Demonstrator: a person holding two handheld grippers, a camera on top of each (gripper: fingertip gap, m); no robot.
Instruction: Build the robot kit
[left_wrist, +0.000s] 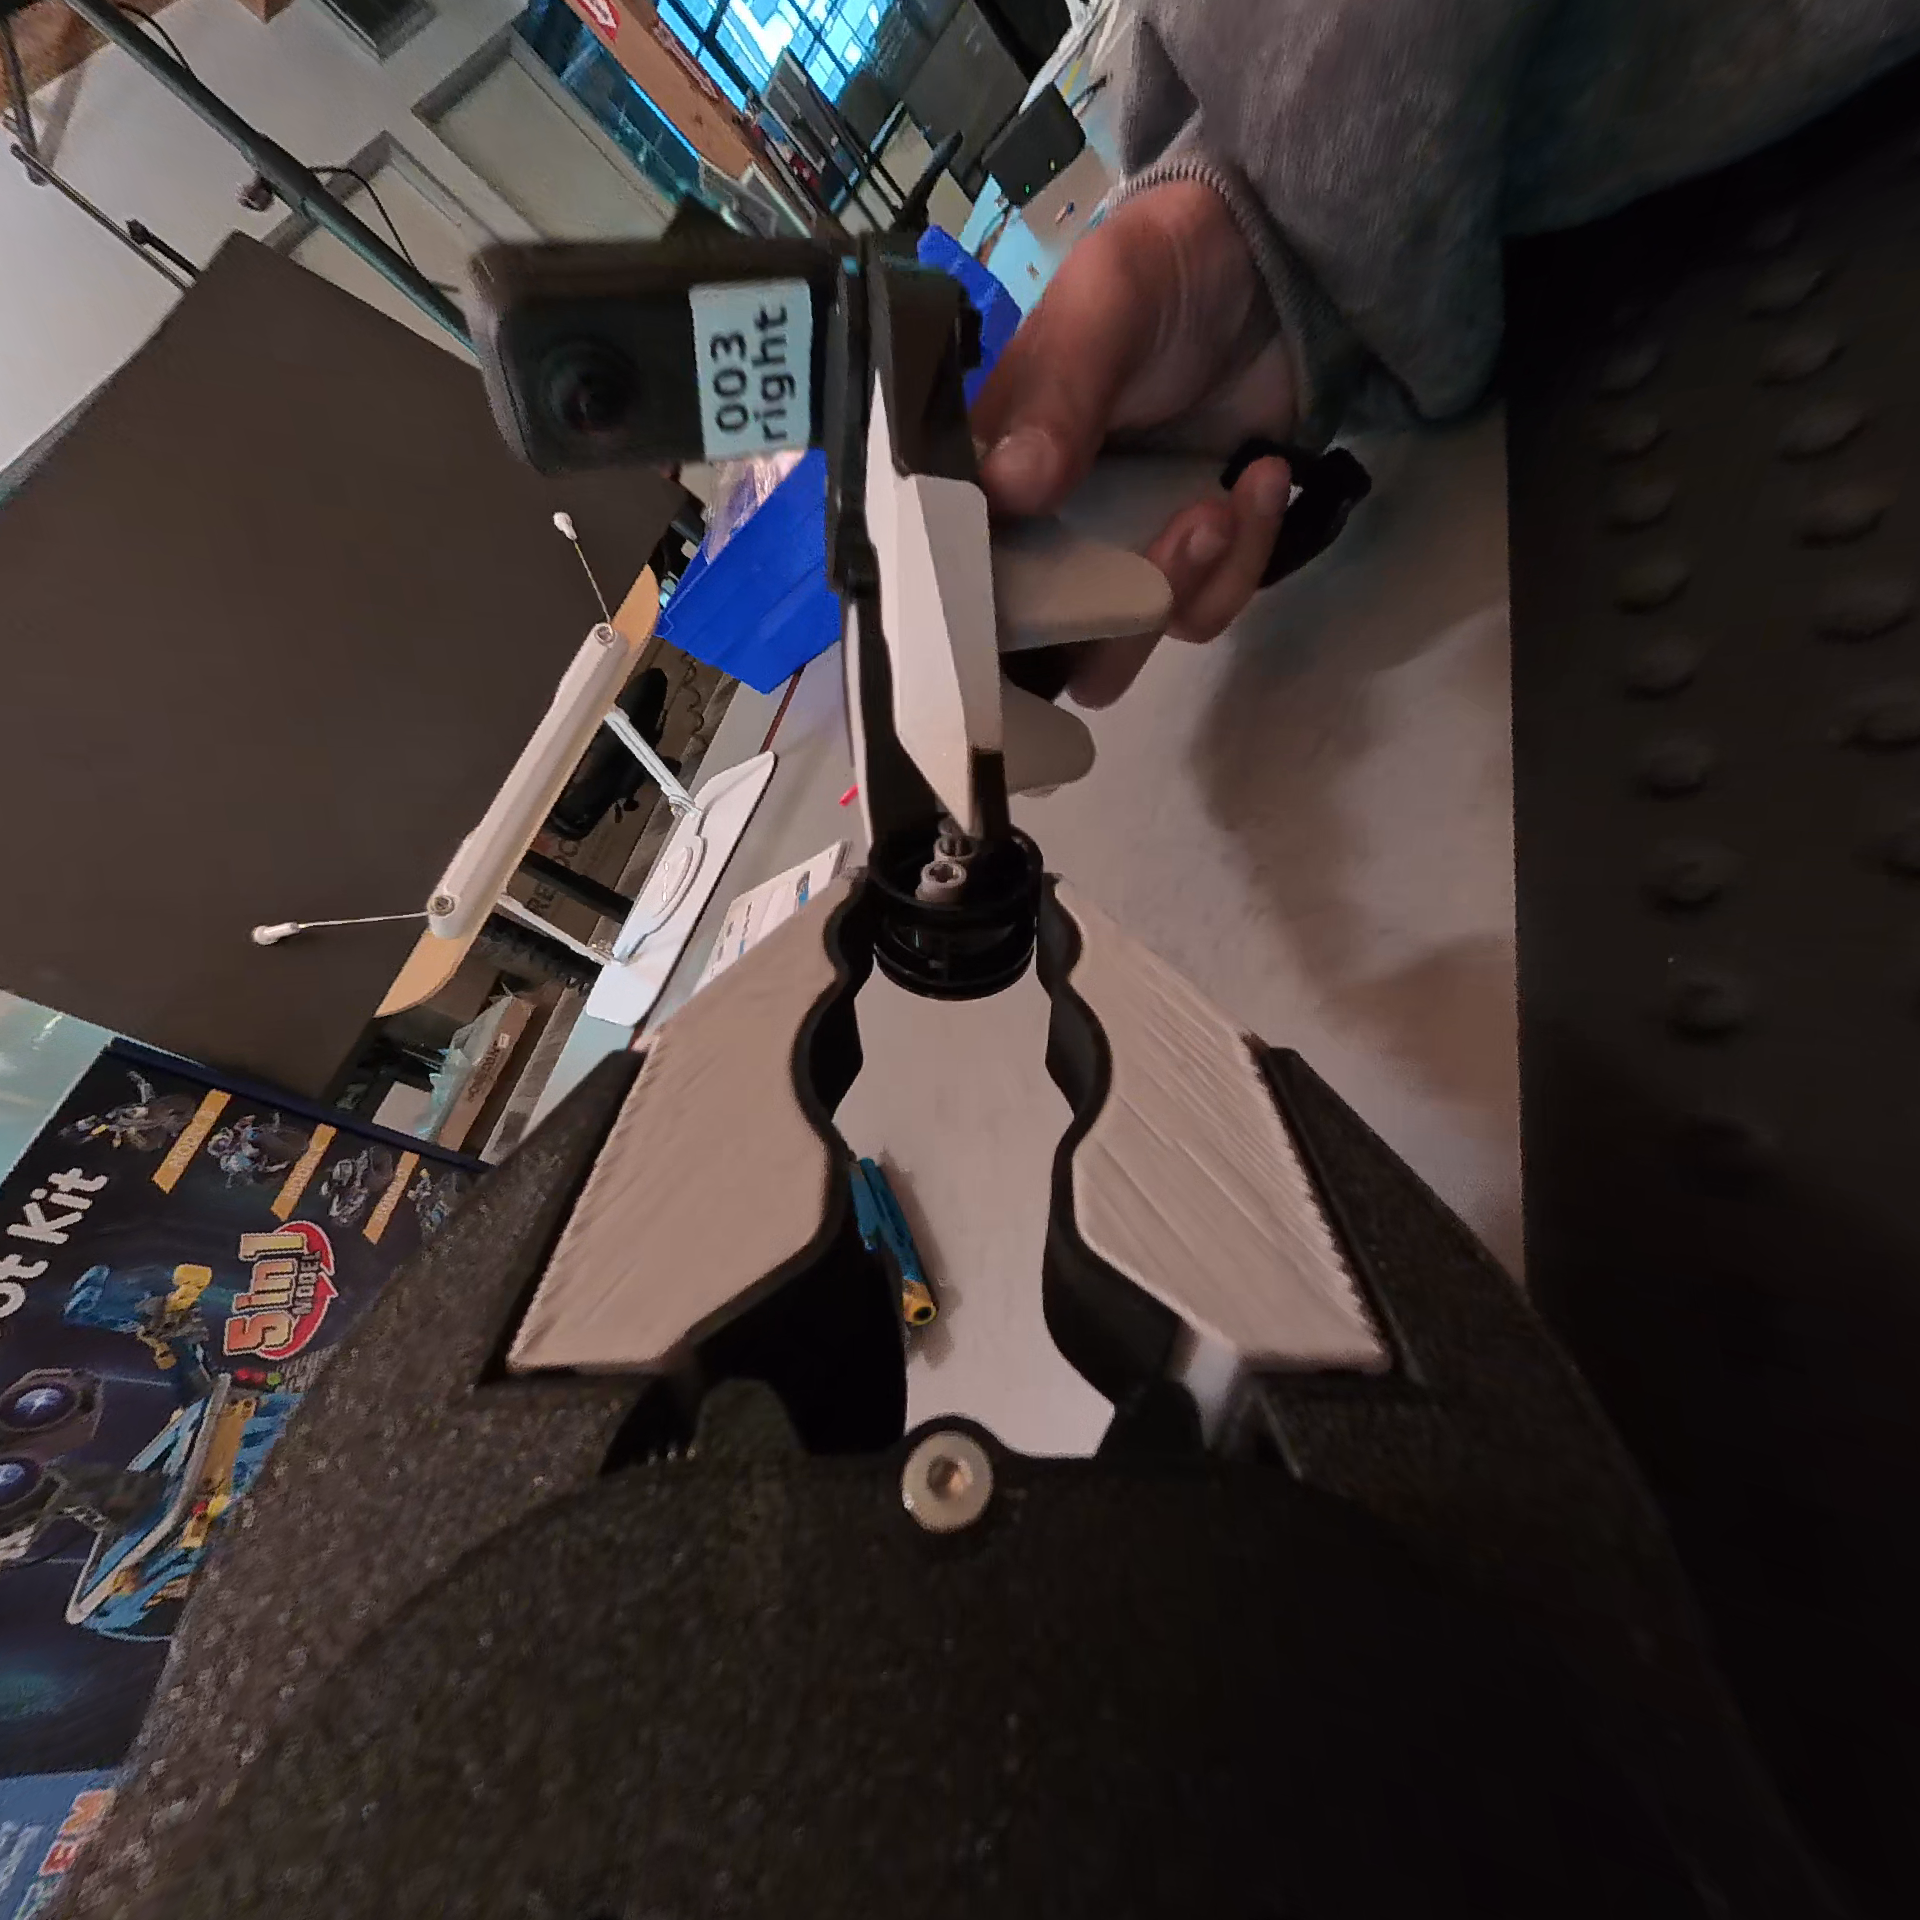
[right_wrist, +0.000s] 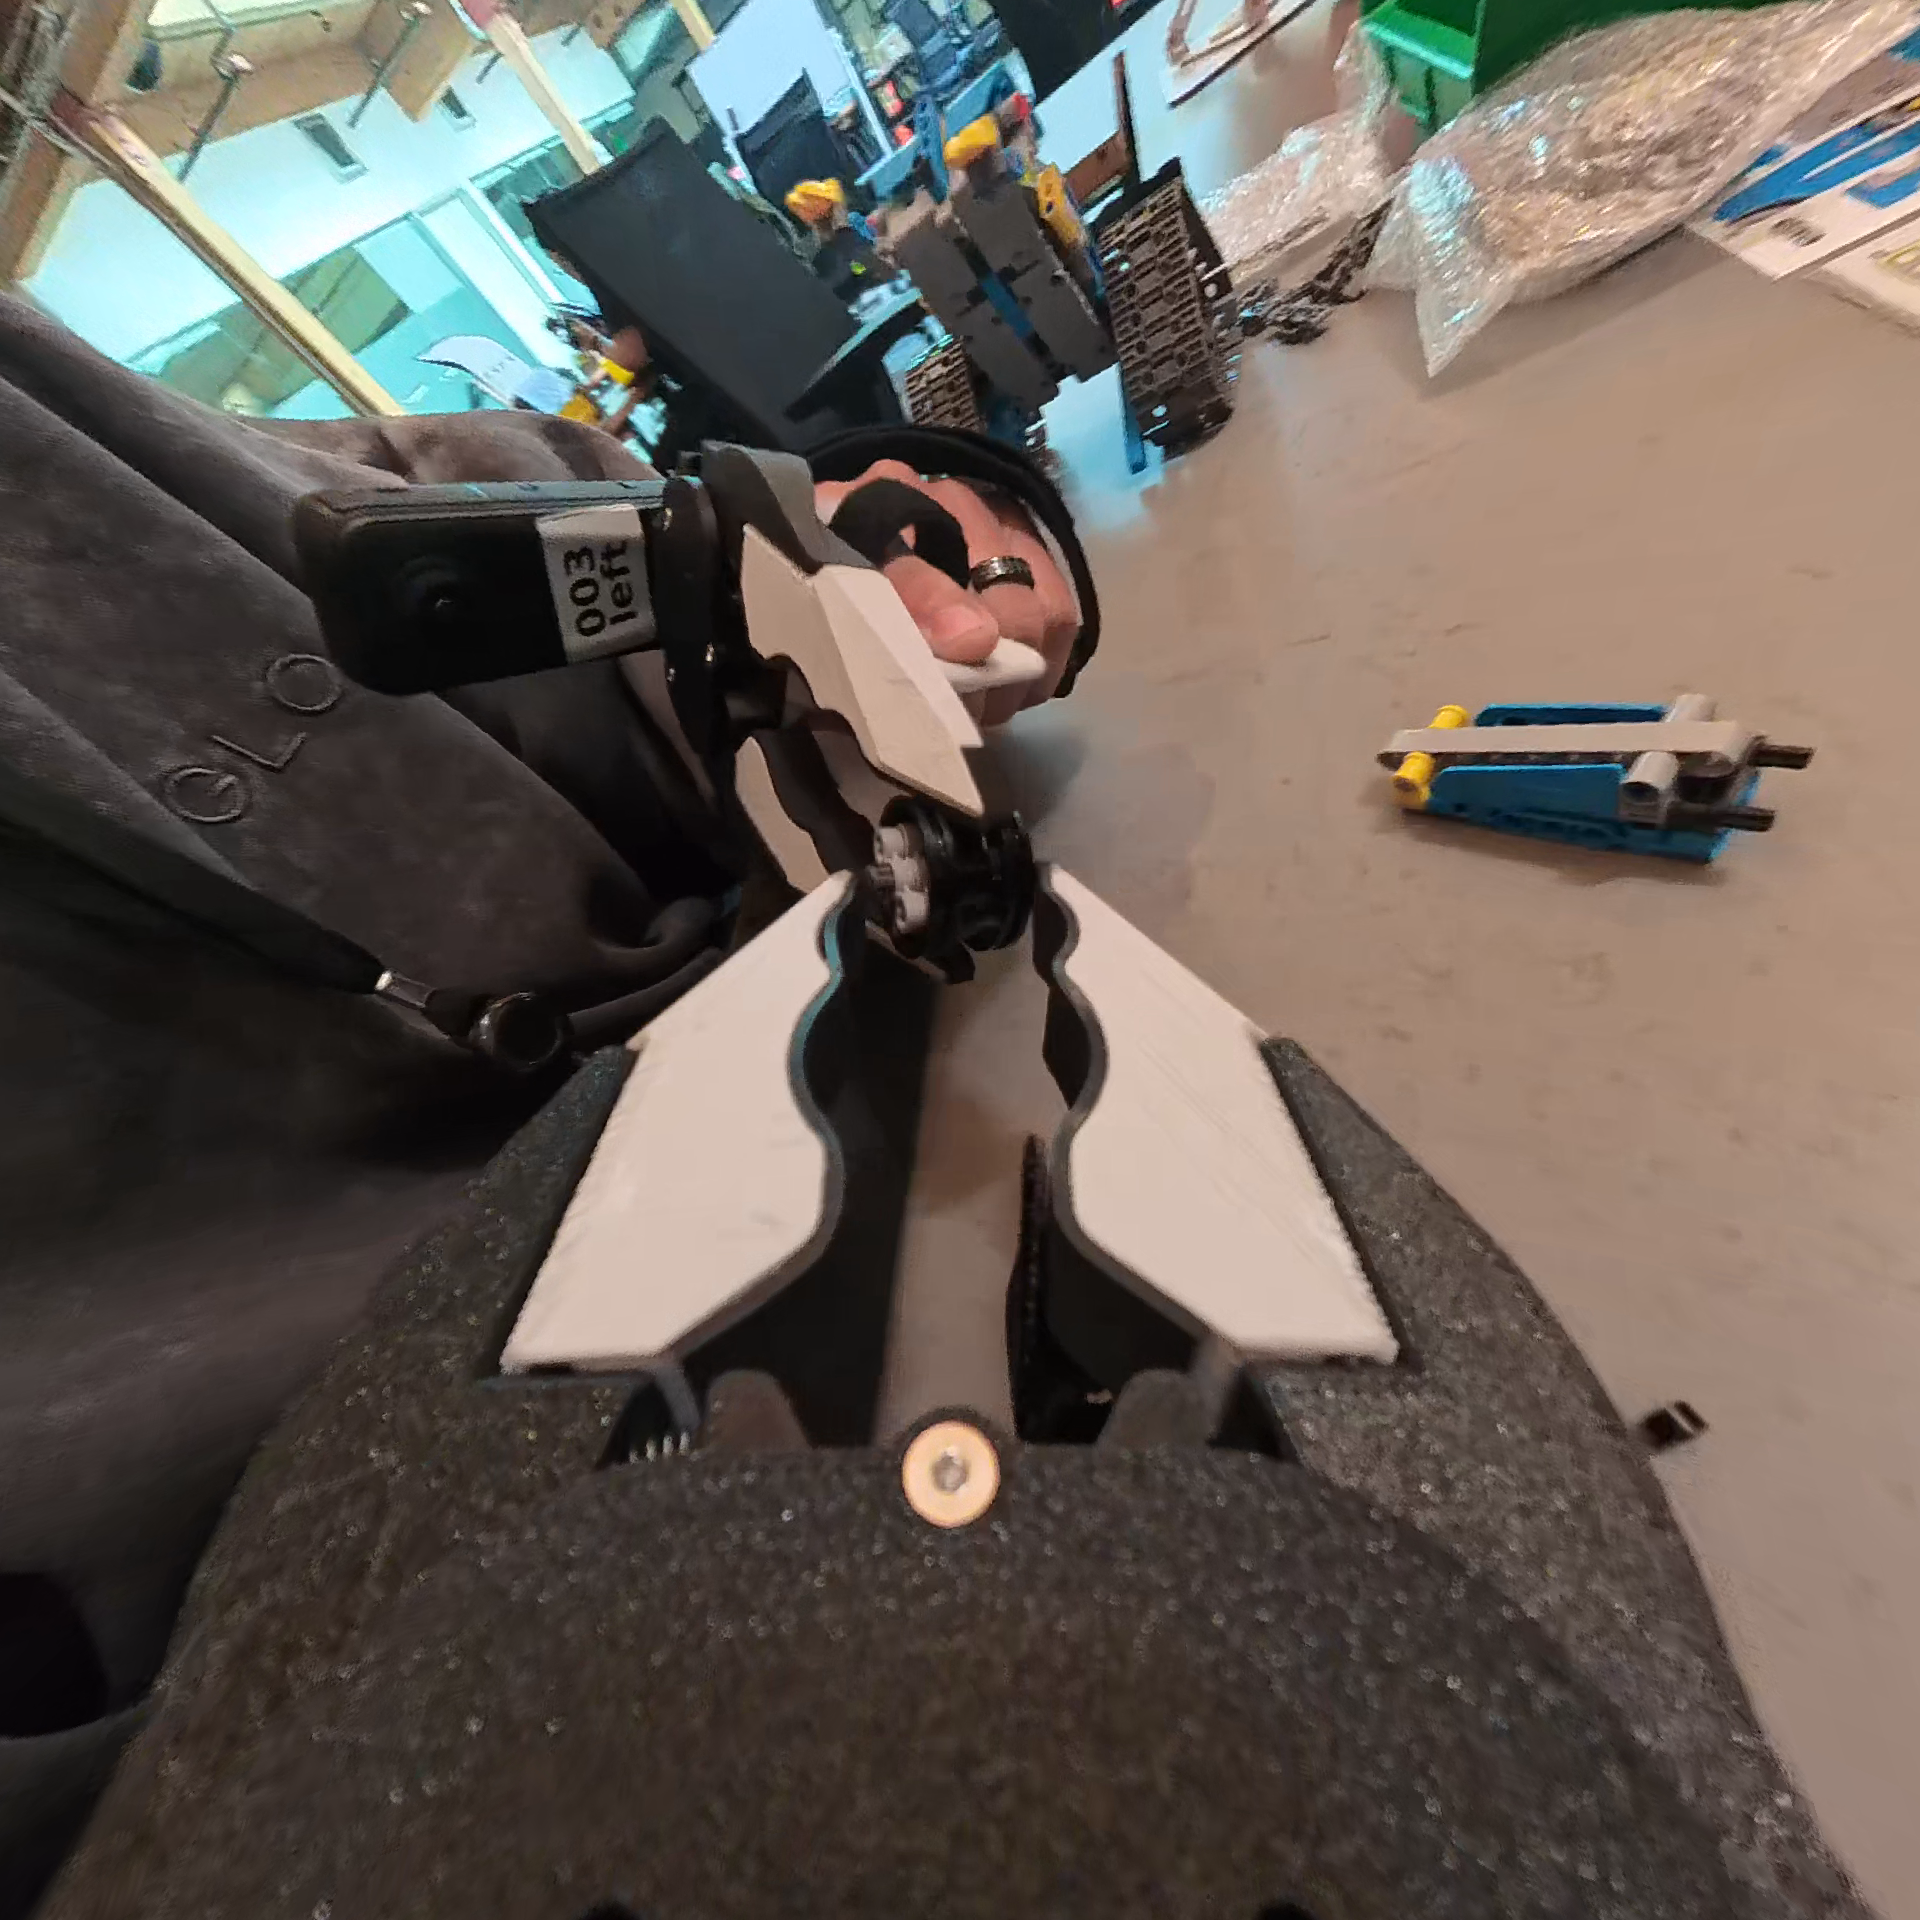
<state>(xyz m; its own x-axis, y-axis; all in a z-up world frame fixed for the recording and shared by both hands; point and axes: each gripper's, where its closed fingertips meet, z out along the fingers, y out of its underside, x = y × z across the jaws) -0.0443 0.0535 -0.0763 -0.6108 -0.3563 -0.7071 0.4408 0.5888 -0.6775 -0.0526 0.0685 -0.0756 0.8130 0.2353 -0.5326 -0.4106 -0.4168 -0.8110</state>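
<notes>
A small black wheel (left_wrist: 956, 925) with grey pegs (left_wrist: 948, 868) in its hub is held between both grippers above the grey table. My left gripper (left_wrist: 951, 904) is shut on the wheel's rim. The right gripper (left_wrist: 971, 805) comes down from above, seen edge-on, its tips at the grey pegs. In the right wrist view my right gripper (right_wrist: 940, 894) is shut on the same wheel (right_wrist: 966, 894), and the left gripper (right_wrist: 925, 821) reaches in from the upper left. A hand holds each gripper.
A blue pin with a yellow tip (left_wrist: 894, 1247) lies on the table below. A blue and grey built piece (right_wrist: 1590, 790) lies to the right. A tracked model (right_wrist: 1049, 270), plastic bags (right_wrist: 1558, 145), a kit box (left_wrist: 156, 1351) and blue bins (left_wrist: 769, 592) stand around. My left and right fingertips are right by each other.
</notes>
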